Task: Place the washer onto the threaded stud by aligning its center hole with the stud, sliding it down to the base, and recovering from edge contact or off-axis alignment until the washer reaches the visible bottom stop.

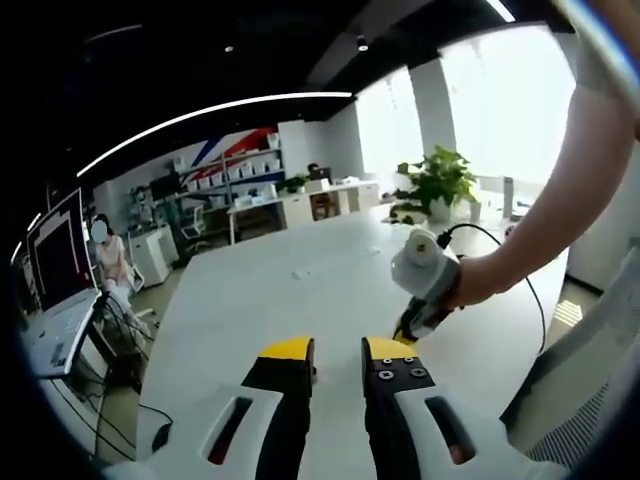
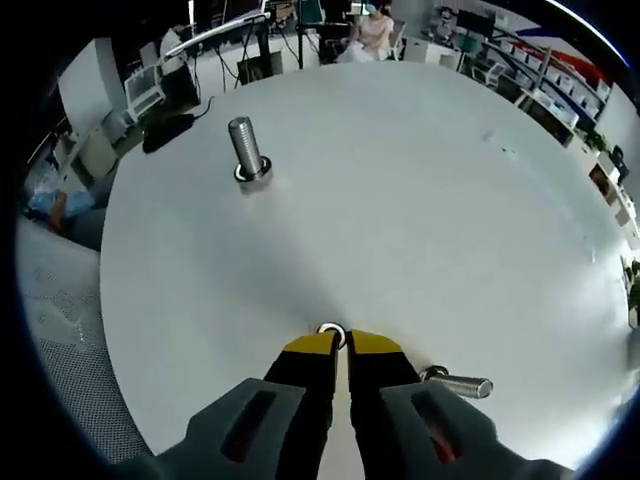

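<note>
Inspector A: What do we log beyond the work?
Inspector B: We note a white table (image 2: pixel 420 200), a loose bolt (image 2: pixel 462 383) lying flat, a plant (image 1: pixel 437 182), a laptop (image 1: pixel 62 300), shelving (image 1: pixel 225 170).

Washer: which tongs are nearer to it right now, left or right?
Right. The right tongs pinch the washer at their tips, low over the table. The left tongs are held apart, empty and open.

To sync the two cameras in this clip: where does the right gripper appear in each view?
Left gripper view: the right gripper is right of centre, held in a person's hand, tips pointing down at the table.
Right gripper view: its own jaws rise at bottom centre, nearly closed, with the washer at their tips.
Shared landmark: the white table.
</note>
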Tool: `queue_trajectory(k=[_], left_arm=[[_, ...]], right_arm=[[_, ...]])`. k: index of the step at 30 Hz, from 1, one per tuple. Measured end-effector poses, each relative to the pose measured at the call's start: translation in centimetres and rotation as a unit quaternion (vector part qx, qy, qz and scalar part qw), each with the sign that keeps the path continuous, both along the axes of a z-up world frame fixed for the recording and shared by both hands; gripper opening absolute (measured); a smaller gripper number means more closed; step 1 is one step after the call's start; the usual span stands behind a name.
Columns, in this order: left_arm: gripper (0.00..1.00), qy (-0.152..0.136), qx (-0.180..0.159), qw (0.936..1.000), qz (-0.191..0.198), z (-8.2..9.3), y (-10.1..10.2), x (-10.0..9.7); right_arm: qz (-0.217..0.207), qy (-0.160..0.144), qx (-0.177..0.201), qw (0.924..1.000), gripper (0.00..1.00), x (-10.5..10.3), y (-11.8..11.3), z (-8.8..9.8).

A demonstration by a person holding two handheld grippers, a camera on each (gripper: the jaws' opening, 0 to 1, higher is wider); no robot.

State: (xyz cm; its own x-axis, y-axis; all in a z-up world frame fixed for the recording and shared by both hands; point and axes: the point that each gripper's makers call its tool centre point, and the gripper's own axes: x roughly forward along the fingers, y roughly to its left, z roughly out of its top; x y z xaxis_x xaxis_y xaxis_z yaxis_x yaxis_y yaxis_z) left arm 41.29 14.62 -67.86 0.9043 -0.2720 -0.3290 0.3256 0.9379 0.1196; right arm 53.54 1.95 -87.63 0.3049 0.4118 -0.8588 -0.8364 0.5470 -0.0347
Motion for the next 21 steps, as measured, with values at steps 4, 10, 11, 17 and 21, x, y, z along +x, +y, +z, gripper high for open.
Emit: queue_trajectory(k=[4, 10, 11, 17, 21], left_arm=[[0.17, -0.001, 0.001, 1.0, -0.002, 0.0, -0.06, -0.02], [0.17, -0.003, 0.004, 1.0, -0.001, 0.11, -0.04, 0.02], [0.17, -0.004, 0.003, 1.0, 0.0, 0.14, 0.01, -0.01], [0.17, -0.006, -0.002, 1.0, 0.003, 0.25, 0.11, -0.06], [0.17, -0.007, 0.0, 1.0, 0.002, 0.33, -0.03, -0.14]], right_arm=[[-0.015, 0.008, 0.01, 0.9998, 0.06, 0.06, -0.08, 0.01], [-0.027, 0.013, 0.02, 0.9993, 0.05, -0.01, -0.08, 0.11], [-0.027, 0.012, 0.02, 0.9994, 0.05, -0.11, -0.08, 0.11], [-0.036, 0.011, 0.026, 0.999, 0.05, -0.25, -0.26, 0.13], [-0.044, 0.009, 0.025, 0.9987, 0.05, -0.38, -0.58, 0.1]])
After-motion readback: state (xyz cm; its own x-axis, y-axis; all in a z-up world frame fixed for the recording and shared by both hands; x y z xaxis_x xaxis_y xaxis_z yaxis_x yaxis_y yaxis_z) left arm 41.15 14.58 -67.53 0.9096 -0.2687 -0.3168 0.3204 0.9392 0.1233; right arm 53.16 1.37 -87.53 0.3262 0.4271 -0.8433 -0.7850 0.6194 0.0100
